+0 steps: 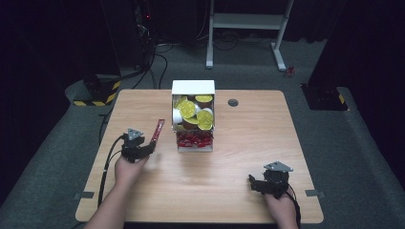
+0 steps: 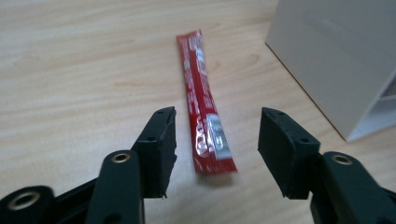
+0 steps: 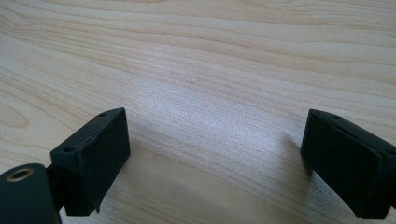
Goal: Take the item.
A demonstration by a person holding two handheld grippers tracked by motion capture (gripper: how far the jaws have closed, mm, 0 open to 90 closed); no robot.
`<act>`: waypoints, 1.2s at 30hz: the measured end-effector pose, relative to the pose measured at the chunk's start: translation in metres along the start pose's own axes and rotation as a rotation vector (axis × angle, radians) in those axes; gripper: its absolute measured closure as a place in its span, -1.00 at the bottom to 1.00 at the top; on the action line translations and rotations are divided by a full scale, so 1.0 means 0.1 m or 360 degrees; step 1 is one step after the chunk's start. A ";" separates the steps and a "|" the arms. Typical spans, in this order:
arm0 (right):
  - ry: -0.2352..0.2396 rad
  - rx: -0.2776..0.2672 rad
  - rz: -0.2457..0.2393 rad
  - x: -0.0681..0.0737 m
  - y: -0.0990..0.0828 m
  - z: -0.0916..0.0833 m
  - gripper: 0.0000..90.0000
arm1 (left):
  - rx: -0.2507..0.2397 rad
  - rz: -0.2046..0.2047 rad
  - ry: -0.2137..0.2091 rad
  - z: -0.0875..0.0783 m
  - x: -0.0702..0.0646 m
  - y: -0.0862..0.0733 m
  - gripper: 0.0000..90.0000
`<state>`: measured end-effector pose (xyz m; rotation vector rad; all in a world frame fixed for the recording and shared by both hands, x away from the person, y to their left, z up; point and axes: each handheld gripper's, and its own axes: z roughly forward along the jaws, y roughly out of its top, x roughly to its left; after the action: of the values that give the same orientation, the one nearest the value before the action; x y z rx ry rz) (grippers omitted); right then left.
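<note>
Sachet: the red stick sachet (image 2: 204,107) lies flat on the surface (image 1: 229,191), just left of the white box (image 1: 193,88).
Long axis: it runs straight away from your left gripper (image 2: 217,140), near end between the fingers (image 2: 161,140).
Left fingers: spread apart, touching nothing.
Right fingers: your right gripper (image 3: 215,158) stands wide open over bare wood, well apart from the sachet.
Nearer hand: the left hand, so any regrasp probably falls to it.
</note>
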<state>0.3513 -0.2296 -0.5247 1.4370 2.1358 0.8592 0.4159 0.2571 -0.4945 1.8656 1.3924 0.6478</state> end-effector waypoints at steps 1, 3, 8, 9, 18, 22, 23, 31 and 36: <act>0.0000 0.0000 0.0001 0.00 0.00 0.00 -0.82 | -0.0003 0.0004 0.0006 -0.03 0.01 -0.02 0.03; 0.0000 0.0000 0.0000 0.00 0.00 0.00 -0.82 | 0.0003 0.0001 0.0000 -0.08 0.03 -0.07 0.00; -0.0001 0.0000 0.0000 0.00 0.00 0.00 -0.82 | 0.0022 0.0001 -0.0007 -0.23 0.10 -0.13 -0.02; -0.0001 0.0000 0.0000 0.00 0.00 0.00 -0.82 | 0.0020 0.0008 -0.0009 -0.26 0.10 -0.14 -0.04; 0.0000 -0.0003 0.0000 0.00 0.00 0.00 -0.82 | 0.0024 -0.0004 -0.0077 -0.49 0.17 -0.26 -0.04; 0.0002 -0.0002 0.0002 0.00 0.00 0.00 -0.82 | 0.0052 0.0021 -0.0082 -0.58 0.17 -0.38 -0.05; 0.0003 -0.0002 0.0003 0.01 0.00 0.00 -0.82 | 0.0066 0.0038 -0.0079 -0.60 0.18 -0.42 -0.06; -0.0001 -0.0005 0.0001 0.01 0.00 0.00 -0.82 | 0.0196 0.0115 0.0004 -0.70 0.20 -0.75 -0.13; -0.0003 -0.0005 0.0003 0.01 0.00 0.00 -0.82 | 0.0206 0.0139 0.0033 -0.71 0.19 -0.85 -0.16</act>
<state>0.3508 -0.2288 -0.5249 1.4378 2.1314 0.8610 0.3173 0.3065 -0.5176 2.0364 1.4020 0.6345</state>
